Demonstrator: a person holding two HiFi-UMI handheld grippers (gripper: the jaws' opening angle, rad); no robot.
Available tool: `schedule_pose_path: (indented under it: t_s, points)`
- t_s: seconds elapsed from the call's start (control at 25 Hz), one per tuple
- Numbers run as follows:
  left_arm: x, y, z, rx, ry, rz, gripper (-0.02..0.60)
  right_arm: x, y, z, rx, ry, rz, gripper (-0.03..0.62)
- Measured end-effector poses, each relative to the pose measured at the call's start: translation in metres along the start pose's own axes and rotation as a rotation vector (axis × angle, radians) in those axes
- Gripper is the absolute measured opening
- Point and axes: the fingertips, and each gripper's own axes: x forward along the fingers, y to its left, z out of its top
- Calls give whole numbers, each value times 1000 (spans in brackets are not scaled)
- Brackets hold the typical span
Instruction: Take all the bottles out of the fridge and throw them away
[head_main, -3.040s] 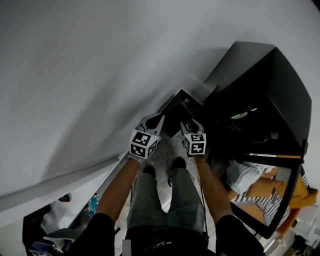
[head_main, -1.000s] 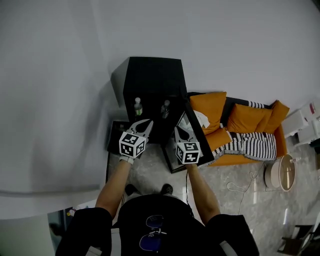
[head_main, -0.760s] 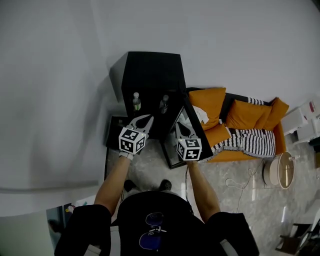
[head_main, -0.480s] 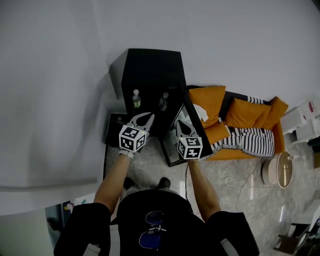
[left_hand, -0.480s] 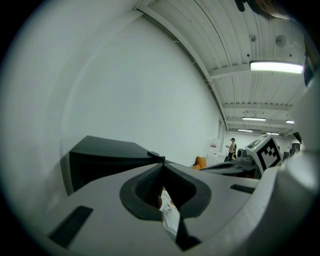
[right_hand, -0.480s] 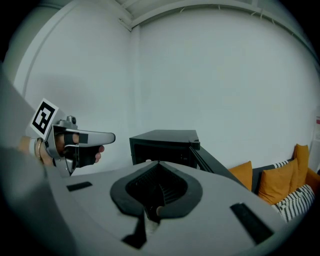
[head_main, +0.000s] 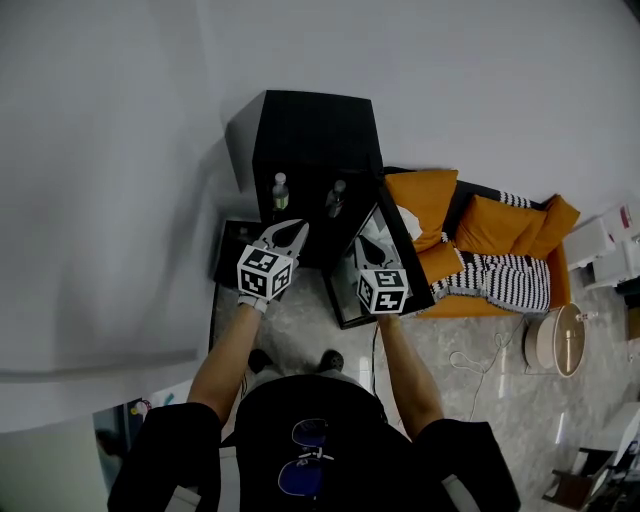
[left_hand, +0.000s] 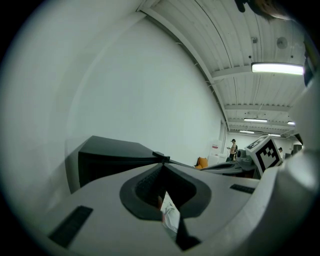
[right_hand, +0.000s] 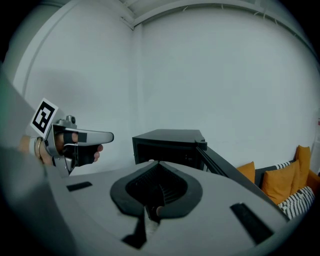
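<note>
Pale floor underfoot. Both grippers hover out front with nothing in them: left gripper pinched fully closed, right gripper same deal. Past them is the black fridge, door swung open, with a bottle and a second bottle at its front edge. Orange sofa sits off right.

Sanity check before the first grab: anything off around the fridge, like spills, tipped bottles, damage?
Nothing stands out. The fridge has its door open, as the job needs; the left bottle and right bottle stand upright inside, apart. No spill shows on the floor in front.
</note>
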Motion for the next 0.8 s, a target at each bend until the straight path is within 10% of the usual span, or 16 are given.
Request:
schedule_pose_path:
  t_s: [0.8]
  points:
    - [-96,94,-20,-57,-12,60,0,50,110,-2,-25,14,34,8]
